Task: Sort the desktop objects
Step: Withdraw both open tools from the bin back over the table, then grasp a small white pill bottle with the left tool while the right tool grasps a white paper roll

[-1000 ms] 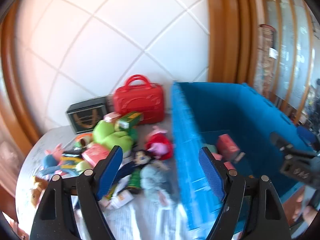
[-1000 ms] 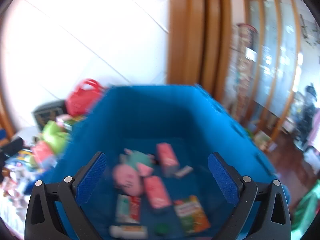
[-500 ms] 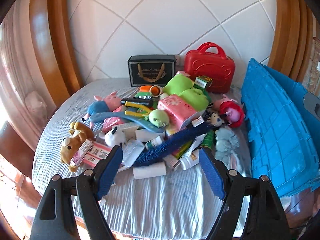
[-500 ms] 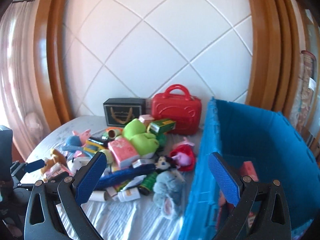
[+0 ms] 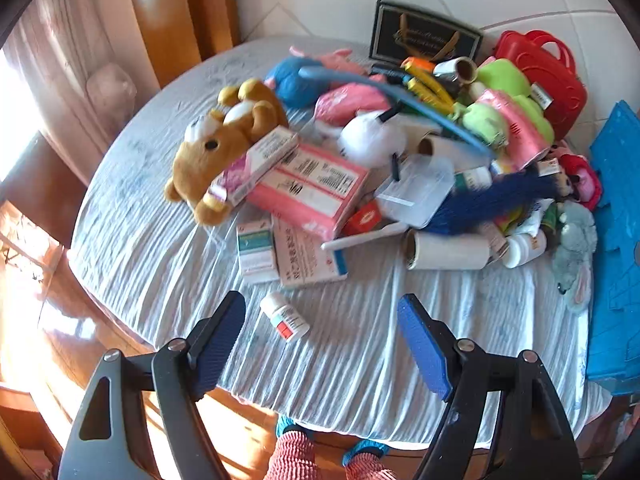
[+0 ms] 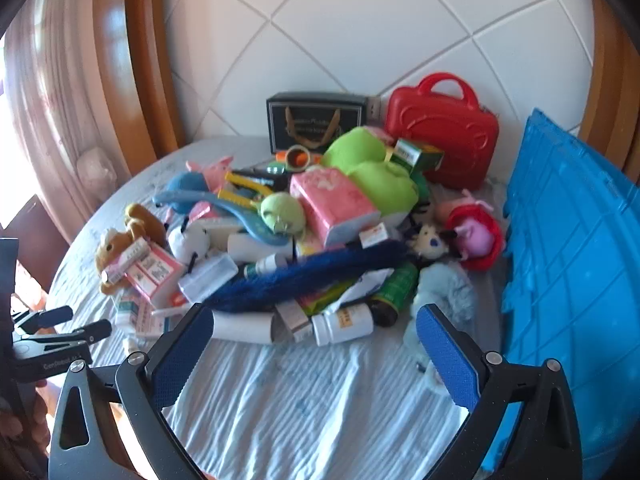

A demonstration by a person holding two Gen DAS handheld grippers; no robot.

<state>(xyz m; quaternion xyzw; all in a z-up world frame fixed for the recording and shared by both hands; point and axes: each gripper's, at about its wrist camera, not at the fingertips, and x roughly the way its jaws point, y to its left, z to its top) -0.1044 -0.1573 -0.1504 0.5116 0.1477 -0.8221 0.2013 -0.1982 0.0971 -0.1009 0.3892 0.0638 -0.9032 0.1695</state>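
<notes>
The small pill bottle [image 5: 285, 316] lies alone on the tabletop [image 5: 360, 360], just ahead of my left tongs [image 5: 322, 344], which are spread and empty; I'd straddle its body squarely (it could roll); my right tongs [image 6: 314, 354], also spread, hover near the pile [image 6: 288, 240]; the blue crate [image 6: 572, 260] waits alongside.

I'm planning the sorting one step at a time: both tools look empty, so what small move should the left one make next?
Probably lower the left tool onto the small white bottle: it lies alone on the cloth, apart from the pile, right ahead of the open jaws.
</notes>
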